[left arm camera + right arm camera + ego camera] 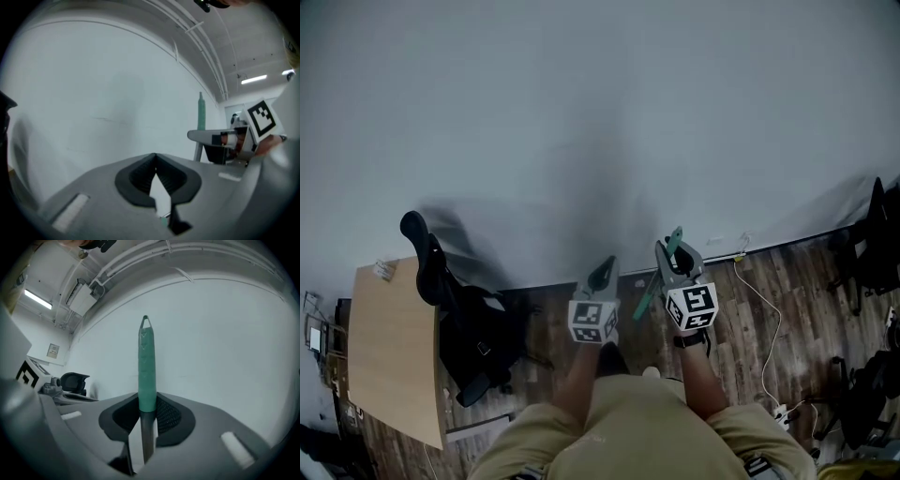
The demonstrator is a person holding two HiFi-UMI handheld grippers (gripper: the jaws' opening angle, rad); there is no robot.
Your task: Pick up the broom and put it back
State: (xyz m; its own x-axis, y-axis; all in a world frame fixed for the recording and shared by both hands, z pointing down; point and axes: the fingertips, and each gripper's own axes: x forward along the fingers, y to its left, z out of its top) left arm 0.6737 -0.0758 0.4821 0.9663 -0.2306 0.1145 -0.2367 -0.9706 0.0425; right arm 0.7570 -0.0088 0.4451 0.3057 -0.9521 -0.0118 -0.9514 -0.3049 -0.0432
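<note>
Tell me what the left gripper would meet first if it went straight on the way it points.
Most likely the plain pale grey wall: nothing else stands ahead of the left gripper. The green-tipped broom handle stands off to its right. The wall's distance is unclear.

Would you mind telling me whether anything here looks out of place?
Only mildly: a white cable trails loose across the wood floor from the wall toward a power strip, on the right of the head view. Otherwise nothing stands out.

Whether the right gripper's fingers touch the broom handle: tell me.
Touching. In the right gripper view, the fingers of the right gripper clamp the broom handle from both sides.
</note>
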